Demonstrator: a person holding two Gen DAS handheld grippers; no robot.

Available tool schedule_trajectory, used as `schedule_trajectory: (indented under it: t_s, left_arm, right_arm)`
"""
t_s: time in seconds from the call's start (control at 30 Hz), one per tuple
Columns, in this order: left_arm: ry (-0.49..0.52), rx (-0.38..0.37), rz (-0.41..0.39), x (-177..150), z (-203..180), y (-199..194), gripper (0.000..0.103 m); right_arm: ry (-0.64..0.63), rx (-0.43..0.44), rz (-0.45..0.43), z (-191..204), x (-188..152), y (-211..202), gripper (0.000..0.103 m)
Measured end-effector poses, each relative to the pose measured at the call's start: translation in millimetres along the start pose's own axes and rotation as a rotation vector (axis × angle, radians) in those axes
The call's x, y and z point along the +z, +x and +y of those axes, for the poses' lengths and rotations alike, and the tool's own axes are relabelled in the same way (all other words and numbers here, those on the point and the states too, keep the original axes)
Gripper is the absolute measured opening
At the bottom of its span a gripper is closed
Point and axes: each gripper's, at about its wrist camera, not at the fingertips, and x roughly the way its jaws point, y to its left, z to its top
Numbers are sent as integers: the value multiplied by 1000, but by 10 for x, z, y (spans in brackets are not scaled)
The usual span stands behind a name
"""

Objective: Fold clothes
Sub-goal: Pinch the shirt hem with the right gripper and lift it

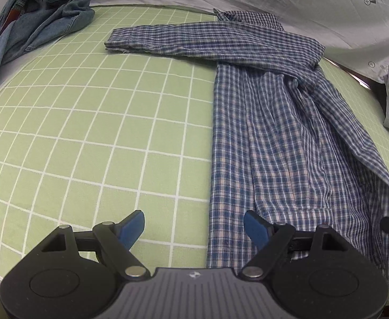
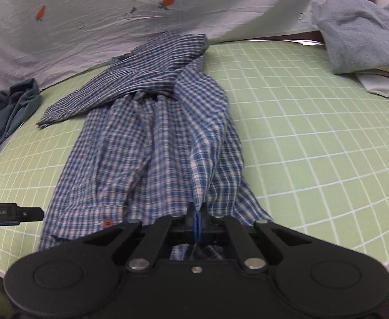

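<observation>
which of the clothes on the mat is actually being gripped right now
The blue plaid shirt: the right gripper is shut on its hem. The denim garment and the grey folded piece lie untouched at the mat's edges.

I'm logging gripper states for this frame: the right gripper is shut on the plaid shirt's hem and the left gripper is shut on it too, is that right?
Not quite. The right gripper is indeed shut on the plaid shirt, but the left gripper is open: the left wrist view shows its blue fingers spread wide apart, holding nothing, above the green mat by the shirt's edge.
</observation>
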Motion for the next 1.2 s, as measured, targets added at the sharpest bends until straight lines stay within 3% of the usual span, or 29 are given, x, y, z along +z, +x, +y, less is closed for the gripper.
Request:
schedule_trajectory:
  t_s: [0.17, 0.33, 0.43, 0.53, 0.73, 0.83, 0.97, 1.2]
  left_arm:
    - [18, 19, 19, -79, 91, -4, 82]
    - [12, 46, 34, -132, 205, -18, 82]
    - [5, 58, 40, -158, 263, -27, 82]
    - [6, 58, 38, -134, 225, -11, 83]
    - [10, 59, 36, -82, 138, 24, 83]
    - [12, 59, 35, -57, 95, 42, 83]
    - [14, 59, 33, -22, 37, 66, 83]
    - [-43, 82, 16, 156, -59, 104, 84]
  right_arm:
    - [-7, 96, 60, 303, -93, 275, 2]
    - [57, 143, 122, 384, -257, 546, 8]
    - [124, 182, 107, 265, -302, 497, 14]
    - [206, 220, 42, 118, -261, 338, 29]
    - [260, 174, 14, -100, -230, 299, 23]
    - [180, 116, 54, -36, -217, 420, 21]
    - [71, 126, 115, 135, -211, 588, 21]
    - [-22, 134, 58, 68, 129, 486, 25]
